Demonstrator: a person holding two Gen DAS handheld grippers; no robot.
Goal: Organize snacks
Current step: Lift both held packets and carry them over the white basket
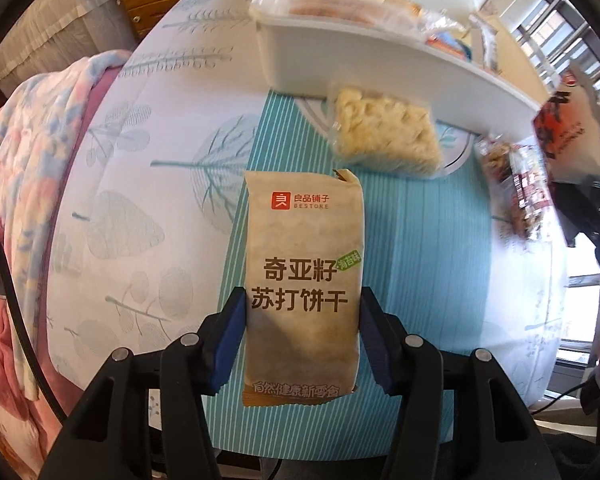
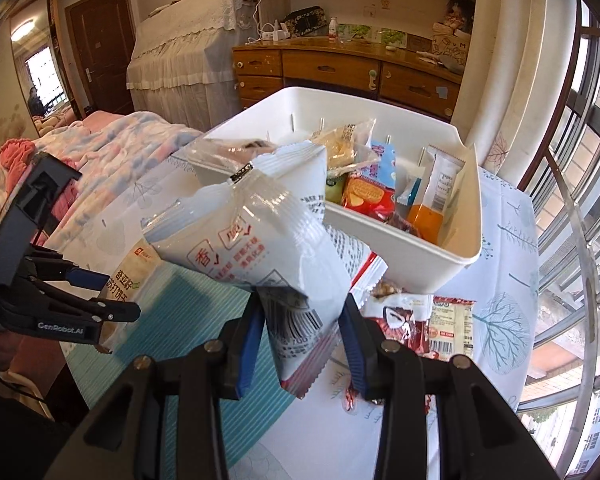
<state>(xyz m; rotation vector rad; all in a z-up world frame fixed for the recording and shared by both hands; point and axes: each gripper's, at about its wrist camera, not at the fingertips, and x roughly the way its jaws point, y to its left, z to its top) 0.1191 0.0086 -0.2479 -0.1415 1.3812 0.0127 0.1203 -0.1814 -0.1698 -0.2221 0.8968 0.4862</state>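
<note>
The right hand-held gripper (image 2: 302, 344) clamps a white crinkled plastic snack bag (image 2: 260, 236); the white rectangular plastic bin (image 2: 466, 216) lies at one o'clock, nearer to it; the left hand-held gripper (image 1: 302, 338) holds a tan paper-look cracker packet (image 1: 304, 280), long axis toward twelve o'clock.

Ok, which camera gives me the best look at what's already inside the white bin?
The right wrist view: it looks down into the white bin, showing the packets inside. The left wrist view catches mostly its outer wall and a few packet tops over the rim.

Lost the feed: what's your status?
Left gripper shut on cracker pack. Right gripper shut on white snack bag. White bin ahead, part-filled; nothing blocking.
</note>
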